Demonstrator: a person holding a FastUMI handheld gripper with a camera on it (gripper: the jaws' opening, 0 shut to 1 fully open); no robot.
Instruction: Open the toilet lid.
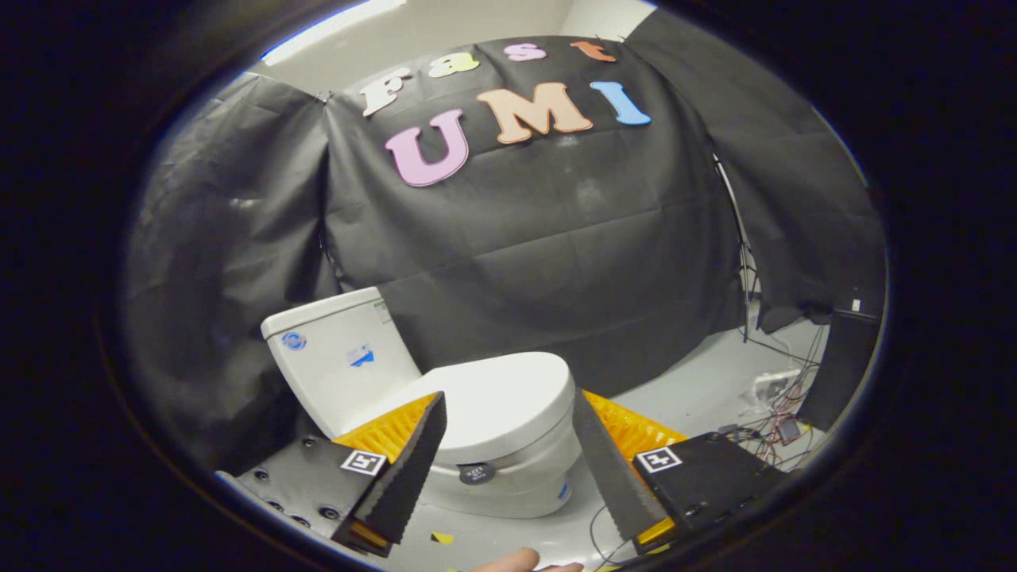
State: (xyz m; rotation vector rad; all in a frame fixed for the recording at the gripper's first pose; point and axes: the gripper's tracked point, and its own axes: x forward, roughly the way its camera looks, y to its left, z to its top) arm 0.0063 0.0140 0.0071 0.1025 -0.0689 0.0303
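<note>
**Gripper spread wide, toilet lid down**

Gripper (508, 405) fingers spread apart, holding nothing. Toilet lid (496, 397) lies closed between and just beyond the tips. Tank (338, 357) behind carries 2 blue stickers, unreadable. Cables (775, 425) lie on floor (699, 389) at right.

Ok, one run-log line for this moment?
gripper: open, clear of toilet | lid: closed, seen between fingers | tank: beyond lid | stage: approach

- A recording booth, not a real bathroom: black cloth (556, 230) hangs as walls on all sides.
- A white toilet (477, 421) stands alone on a plain grey floor (691, 389).
- Loose cables (775, 421) and a dark box (842, 365) lie beside the cloth's lower edge.
</note>
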